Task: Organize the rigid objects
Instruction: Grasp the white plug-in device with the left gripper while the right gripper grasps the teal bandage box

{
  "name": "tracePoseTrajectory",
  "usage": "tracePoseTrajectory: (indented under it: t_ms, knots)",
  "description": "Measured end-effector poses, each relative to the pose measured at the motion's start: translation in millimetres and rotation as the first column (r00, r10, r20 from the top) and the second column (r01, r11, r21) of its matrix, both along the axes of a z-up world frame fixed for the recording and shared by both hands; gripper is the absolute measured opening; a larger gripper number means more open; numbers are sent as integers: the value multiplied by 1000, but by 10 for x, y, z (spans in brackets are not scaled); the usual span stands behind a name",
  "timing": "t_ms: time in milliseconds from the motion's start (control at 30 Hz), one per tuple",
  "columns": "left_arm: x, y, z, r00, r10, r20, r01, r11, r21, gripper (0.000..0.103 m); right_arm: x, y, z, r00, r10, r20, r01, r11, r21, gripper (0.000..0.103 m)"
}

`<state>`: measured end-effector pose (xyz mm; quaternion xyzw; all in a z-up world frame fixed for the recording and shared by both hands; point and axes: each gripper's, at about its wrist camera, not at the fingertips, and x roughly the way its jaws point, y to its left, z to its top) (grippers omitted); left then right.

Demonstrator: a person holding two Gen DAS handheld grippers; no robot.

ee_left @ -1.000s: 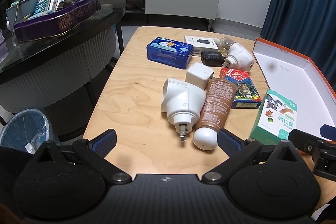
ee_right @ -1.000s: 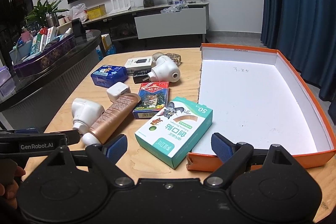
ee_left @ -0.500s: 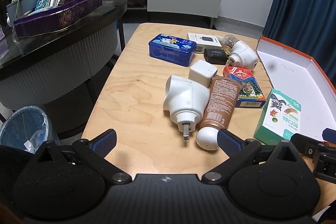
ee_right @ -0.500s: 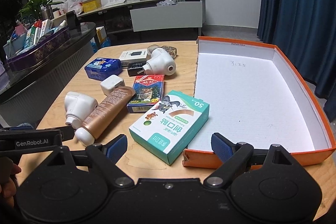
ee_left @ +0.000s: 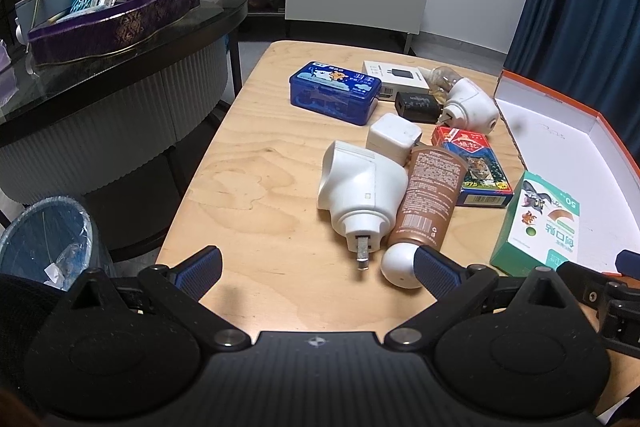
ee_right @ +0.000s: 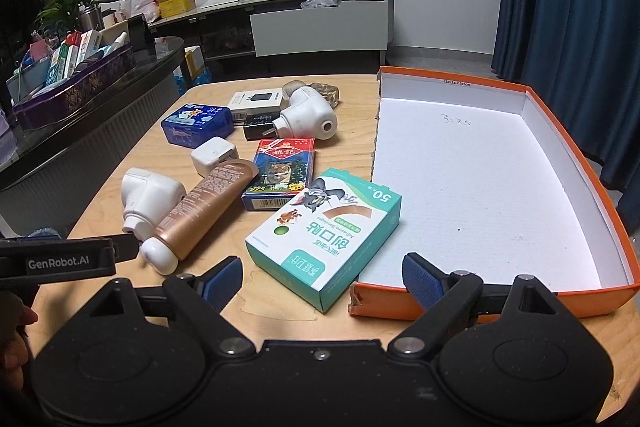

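Both grippers have eased forward a little since a second ago; nothing on the table has shifted.

Right gripper (ee_right: 322, 273): fingers spread wide, holding nothing. Green-and-white bandage carton (ee_right: 326, 237) lies flat between the blue ribbed pads (ee_right: 222, 281), its near corner just ahead of them and its right edge against the orange box (ee_right: 472, 301).
The box is a shallow cardboard tray, white inside with handwritten digits near the far wall; its near-left corner is torn.

Left gripper (ee_left: 316, 269): fingers likewise released, empty. Its right pad sits just beside the white cap of the bronze tube (ee_left: 426, 205), contact can't be confirmed. The tube is a glossy plastic squeeze type, lying flat and touching the white plug-in unit (ee_left: 360, 193) on its left. That unit is smooth, rounded, with metal prongs pointing toward the camera.

Further out on the pale plywood table (ee_left: 260, 195):
- white cube charger (ee_left: 394, 141), touching the tube's far end
- playing-card pack (ee_right: 280, 173), printed cardboard, right of the tube
- blue tin (ee_left: 334, 93), rounded corners
- flat white charger box (ee_left: 394, 77) with a black adapter (ee_left: 416, 107) in front of it
- second white plug-in unit (ee_right: 306, 119), its clear bottle partly hidden behind the body

Left gripper's body shows at the left edge of the right view, cut off by the frame. Text on the cartons is mostly unreadable at this angle.

Off the table: a purple patterned tray (ee_left: 116, 23) of boxes on a dark glass counter, and a blue mesh bin (ee_left: 44, 239) at the near left.
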<state>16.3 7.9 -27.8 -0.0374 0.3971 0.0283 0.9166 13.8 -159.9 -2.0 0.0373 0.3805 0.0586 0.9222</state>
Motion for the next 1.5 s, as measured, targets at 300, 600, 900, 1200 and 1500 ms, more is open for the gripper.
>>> tracePoseTrajectory:
  t_ms: [300,600,900,1200,1500]
  knots:
    - [102,46,-30,1000,11,1,-10,1000,-16,103,23,-2,-22,1000,4,3,-4,1000,8,102]
    - [402,1,-102,1000,-11,15,11,1000,12,103,63,-14,-56,1000,13,8,-13,1000,17,102]
    - [522,43,-173,999,-38,8,38,999,27,103,163,-51,-131,999,34,9,-34,998,44,102]
    - [701,51,-312,998,-59,30,57,997,51,83,326,-16,-216,999,51,-14,-50,998,46,102]
    - [601,74,-259,996,-44,81,42,999,27,68,440,-84,-306,998,18,-54,-11,992,125,102]
